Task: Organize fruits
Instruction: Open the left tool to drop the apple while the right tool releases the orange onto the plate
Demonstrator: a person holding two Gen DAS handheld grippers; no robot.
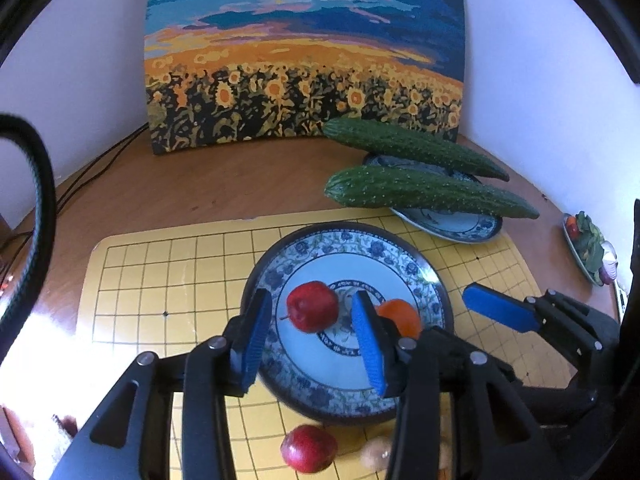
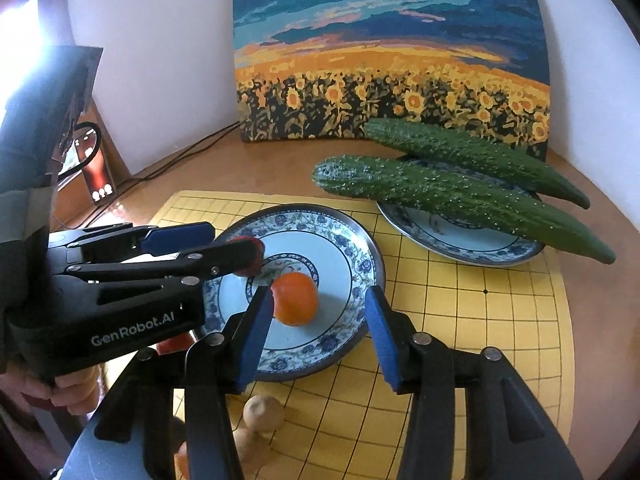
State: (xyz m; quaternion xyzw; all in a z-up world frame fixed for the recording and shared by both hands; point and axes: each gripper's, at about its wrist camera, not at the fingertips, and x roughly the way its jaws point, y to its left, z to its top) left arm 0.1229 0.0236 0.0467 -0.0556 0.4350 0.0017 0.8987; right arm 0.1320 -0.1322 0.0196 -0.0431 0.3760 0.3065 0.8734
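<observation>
A red apple (image 1: 313, 305) and an orange (image 1: 400, 316) lie on a blue floral plate (image 1: 416, 268) on the yellow grid mat (image 1: 160, 272). My left gripper (image 1: 310, 330) is open, its blue fingers on either side of the red apple just above the plate. My right gripper (image 2: 318, 334) is open and empty over the plate's (image 2: 352, 248) near edge, with the orange (image 2: 295, 298) just ahead of its left finger. A second red apple (image 1: 308, 449) lies on the mat in front of the plate.
Two cucumbers (image 1: 428, 192) rest across a second blue plate (image 1: 460, 226) at the back right. A sunflower painting (image 1: 304, 52) leans on the wall. A small brown mushroom-like piece (image 2: 262, 410) lies on the mat (image 2: 500, 320). A dish of greens (image 1: 588, 244) sits far right. Cables (image 1: 80, 176) run at left.
</observation>
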